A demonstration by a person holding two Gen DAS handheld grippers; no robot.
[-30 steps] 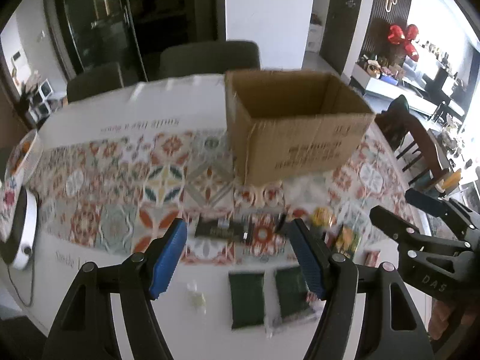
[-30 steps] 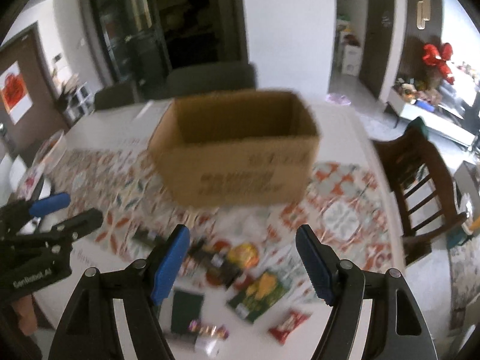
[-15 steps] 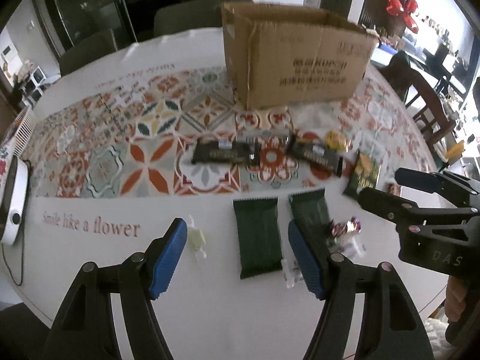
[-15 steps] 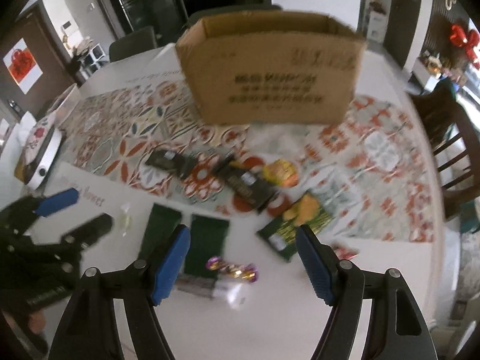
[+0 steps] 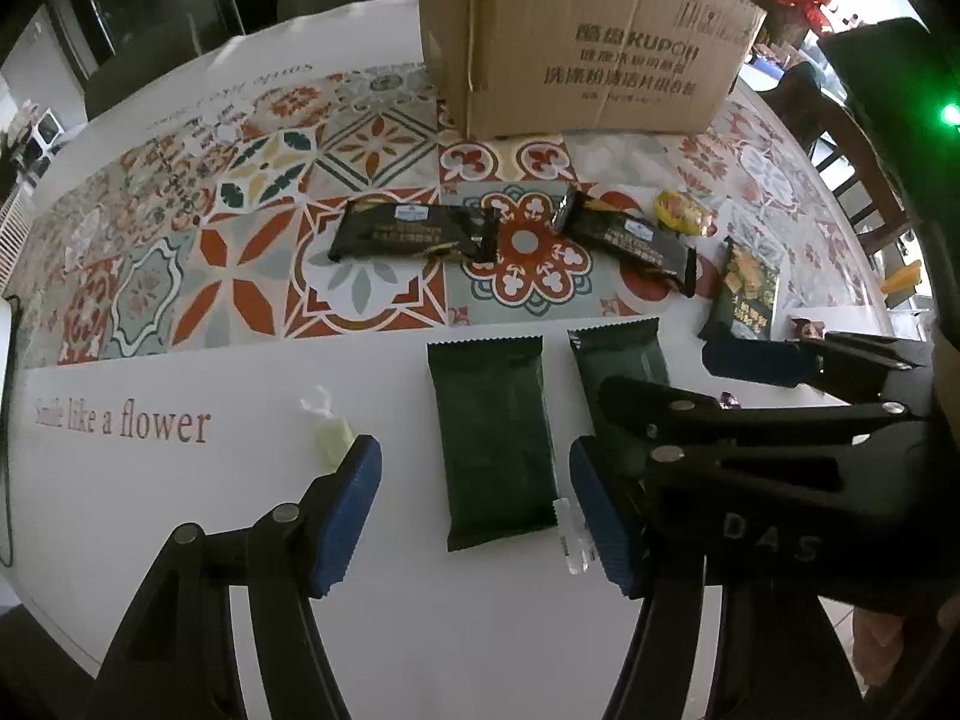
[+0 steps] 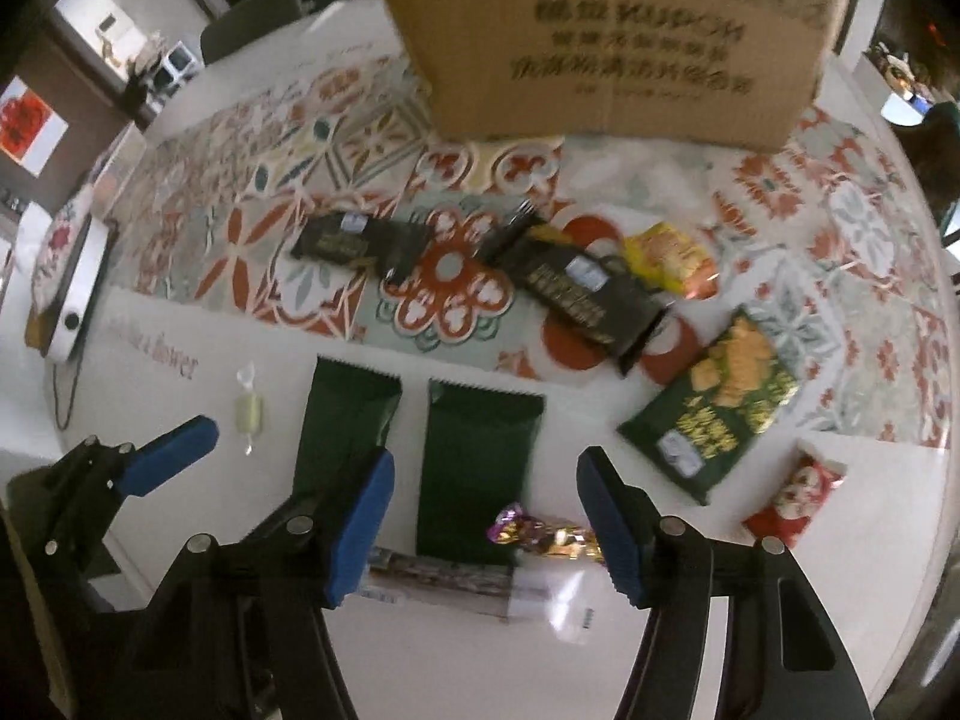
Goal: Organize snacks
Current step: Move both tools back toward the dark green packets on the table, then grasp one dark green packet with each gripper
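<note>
My left gripper [image 5: 474, 507] hung over 1 dark green packet [image 5: 495, 438], jaws just narrowing, pads clear of it. My right gripper [image 6: 483, 519] hung over the other green packet [image 6: 474, 468] and a foil candy [image 6: 543, 534], jaws also closing, gripping nothing. Cardboard box [image 5: 576, 42] stood behind the snacks on the table [image 5: 150, 510].

Dark wrappers against a bright tiled cloth

We see a white tablecloth [image 5: 180, 510] banded with orange, teal and cream floral tiles, a plain brown cardboard box [image 5: 576, 42] at the far side, two dark green packets [image 5: 498, 438] near us, two black-and-gold bars [image 5: 414, 234], and blue pads [image 5: 348, 504].
</note>
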